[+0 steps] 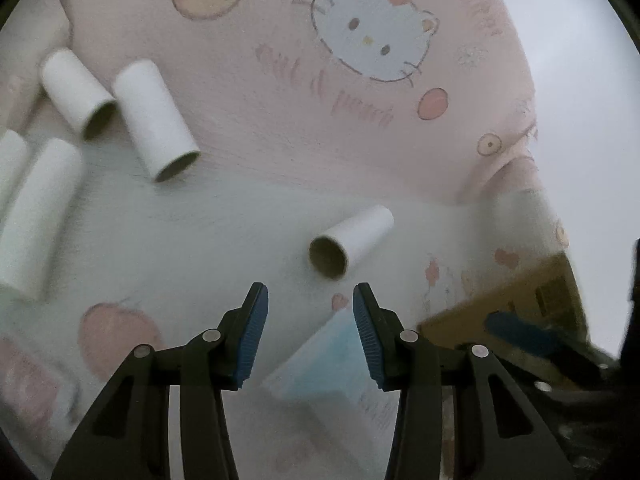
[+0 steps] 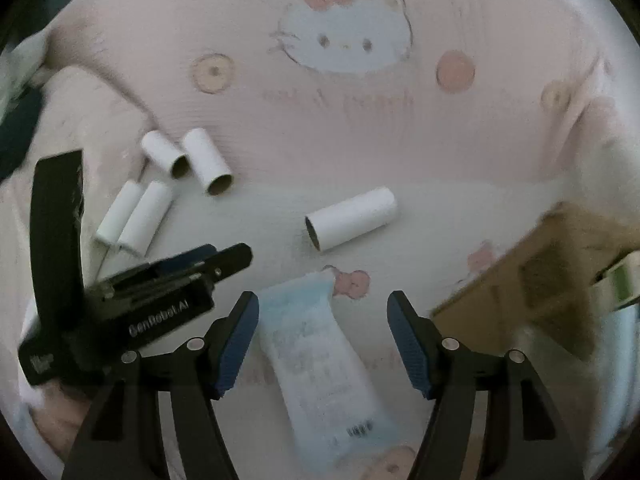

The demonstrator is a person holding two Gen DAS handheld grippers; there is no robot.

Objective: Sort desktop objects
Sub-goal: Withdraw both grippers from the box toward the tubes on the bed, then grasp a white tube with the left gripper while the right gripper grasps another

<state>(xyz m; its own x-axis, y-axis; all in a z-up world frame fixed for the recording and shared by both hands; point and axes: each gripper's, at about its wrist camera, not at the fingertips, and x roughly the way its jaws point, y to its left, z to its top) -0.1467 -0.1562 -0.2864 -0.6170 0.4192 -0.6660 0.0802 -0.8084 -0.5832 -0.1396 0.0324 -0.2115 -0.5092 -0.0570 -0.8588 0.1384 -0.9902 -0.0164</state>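
Several white cardboard tubes lie on a pink and white cartoon-cat cloth (image 1: 280, 92). One lone tube (image 1: 352, 242) lies just ahead of my open, empty left gripper (image 1: 310, 304); it also shows in the right wrist view (image 2: 352, 218). A group of tubes (image 1: 154, 120) lies at the left, also seen in the right wrist view (image 2: 206, 160). A light blue packet (image 2: 320, 356) lies under and between the fingers of my open, empty right gripper (image 2: 322, 310); it also shows in the left wrist view (image 1: 328, 356). The left gripper's body (image 2: 160, 300) appears in the right wrist view.
A brown cardboard box (image 2: 540, 280) stands at the right, also in the left wrist view (image 1: 532, 292). A white and green object (image 2: 618, 284) sits beside it. The cloth is rumpled at the left (image 2: 80, 120) and right edges.
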